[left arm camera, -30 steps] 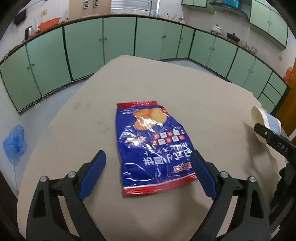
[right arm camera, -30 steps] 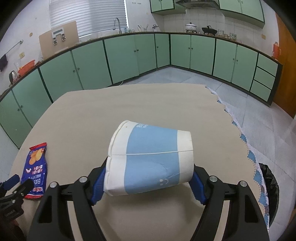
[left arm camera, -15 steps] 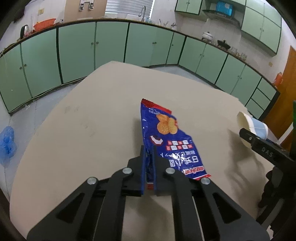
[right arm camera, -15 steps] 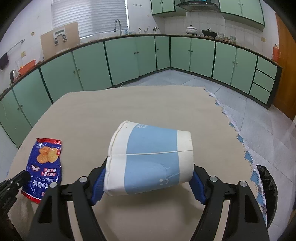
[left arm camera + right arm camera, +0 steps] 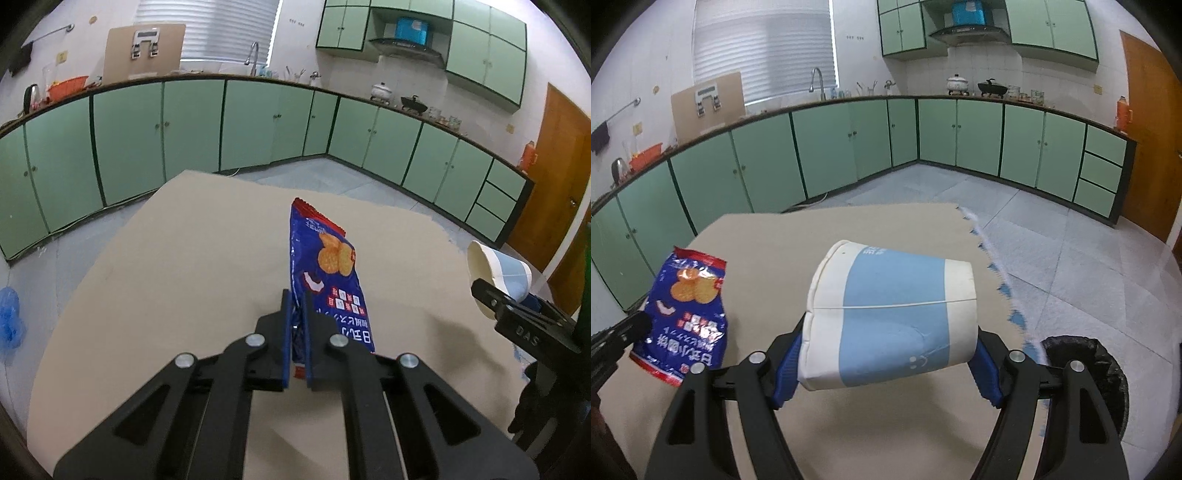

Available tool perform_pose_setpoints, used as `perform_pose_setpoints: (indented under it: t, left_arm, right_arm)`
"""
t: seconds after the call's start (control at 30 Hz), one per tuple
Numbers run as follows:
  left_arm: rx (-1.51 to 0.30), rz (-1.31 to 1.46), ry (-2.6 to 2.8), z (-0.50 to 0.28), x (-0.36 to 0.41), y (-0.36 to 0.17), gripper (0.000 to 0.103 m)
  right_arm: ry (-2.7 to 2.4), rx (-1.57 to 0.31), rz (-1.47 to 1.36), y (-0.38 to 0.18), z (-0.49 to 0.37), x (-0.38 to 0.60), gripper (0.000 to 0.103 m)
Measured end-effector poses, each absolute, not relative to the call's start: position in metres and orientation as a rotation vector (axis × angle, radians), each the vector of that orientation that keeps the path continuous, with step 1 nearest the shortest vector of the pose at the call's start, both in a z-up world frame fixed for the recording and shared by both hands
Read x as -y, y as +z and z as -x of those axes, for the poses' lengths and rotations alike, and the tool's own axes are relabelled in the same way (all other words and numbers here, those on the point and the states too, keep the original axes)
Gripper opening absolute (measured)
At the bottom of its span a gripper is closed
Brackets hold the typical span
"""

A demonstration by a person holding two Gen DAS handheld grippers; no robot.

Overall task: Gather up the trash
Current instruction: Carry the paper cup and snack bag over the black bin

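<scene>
My left gripper (image 5: 296, 317) is shut on the lower edge of a blue snack bag (image 5: 325, 269) with red ends and holds it up above the beige table (image 5: 166, 288). The bag also shows at the left of the right wrist view (image 5: 687, 314). My right gripper (image 5: 886, 354) is shut on a white and light-blue paper cup (image 5: 890, 317), which lies sideways between the fingers above the table (image 5: 768, 243). The cup also shows at the right of the left wrist view (image 5: 496, 273).
A black trash bin (image 5: 1086, 369) stands on the floor past the table's right edge. Green cabinets (image 5: 192, 129) line the walls. A blue plastic bag (image 5: 11, 321) lies on the floor at the left. A wooden door (image 5: 554, 177) is at the right.
My left gripper closed on the snack bag and lifted it off the table. My right gripper kept hold of the cup and rose a little.
</scene>
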State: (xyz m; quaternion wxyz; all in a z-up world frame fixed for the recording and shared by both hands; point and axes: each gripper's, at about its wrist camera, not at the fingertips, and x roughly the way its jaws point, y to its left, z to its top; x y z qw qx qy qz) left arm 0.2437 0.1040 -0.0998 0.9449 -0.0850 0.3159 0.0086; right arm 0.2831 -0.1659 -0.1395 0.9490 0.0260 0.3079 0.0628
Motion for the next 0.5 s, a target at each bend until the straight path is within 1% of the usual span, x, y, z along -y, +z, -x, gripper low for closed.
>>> perform_pose_setpoints:
  t: [0.5]
  left_arm:
    - [-0.595, 0.123, -0.063, -0.233, -0.037, -0.077, 0.004]
  right_arm:
    - [0.123, -0.601, -0.084, -0.104, -0.236, 0.219, 0.075]
